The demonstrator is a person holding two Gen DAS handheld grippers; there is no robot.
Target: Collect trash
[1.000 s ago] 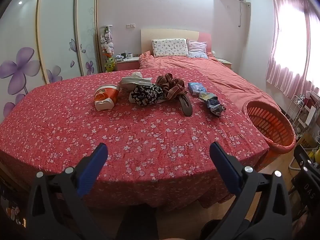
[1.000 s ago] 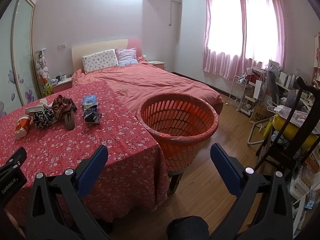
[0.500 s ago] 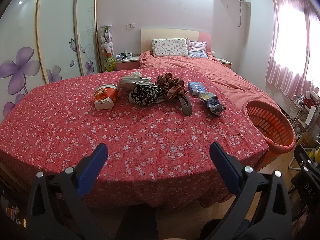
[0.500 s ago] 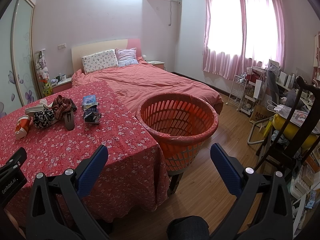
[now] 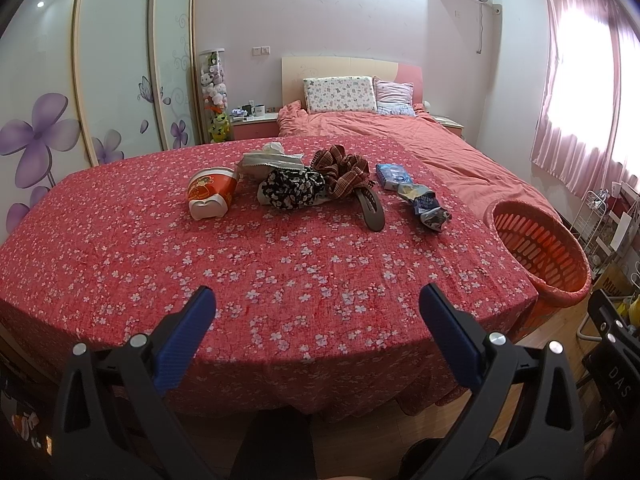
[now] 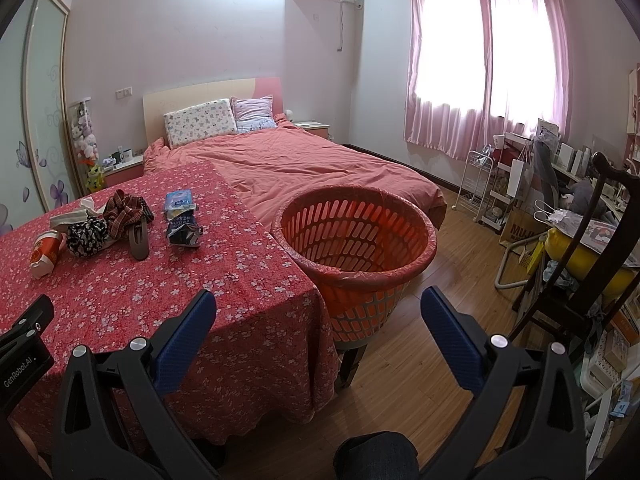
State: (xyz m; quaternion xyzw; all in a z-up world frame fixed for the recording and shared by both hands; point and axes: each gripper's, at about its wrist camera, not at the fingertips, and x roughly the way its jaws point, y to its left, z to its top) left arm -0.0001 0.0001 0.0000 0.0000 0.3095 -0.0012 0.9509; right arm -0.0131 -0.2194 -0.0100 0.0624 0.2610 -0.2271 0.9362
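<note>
Trash lies at the far side of a table with a red flowered cloth (image 5: pixel 280 272): a tipped red paper cup (image 5: pixel 210 198), a crumpled blue wrapper (image 5: pixel 428 208), a blue tissue pack (image 5: pixel 392 175) and a white tissue (image 5: pixel 274 148) on a flat packet. An orange basket (image 6: pixel 356 240) lined with a bag stands at the table's right edge. My left gripper (image 5: pixel 316 312) is open and empty over the table's near edge. My right gripper (image 6: pixel 318 314) is open and empty, in front of the basket.
Two scrunchies (image 5: pixel 320 180) and a grey hair clip (image 5: pixel 370 208) lie among the trash. A bed (image 6: pixel 304 160) stands behind the table. A dark wooden chair (image 6: pixel 592 256) and cluttered shelves are on the right, on wooden floor (image 6: pixel 460 280).
</note>
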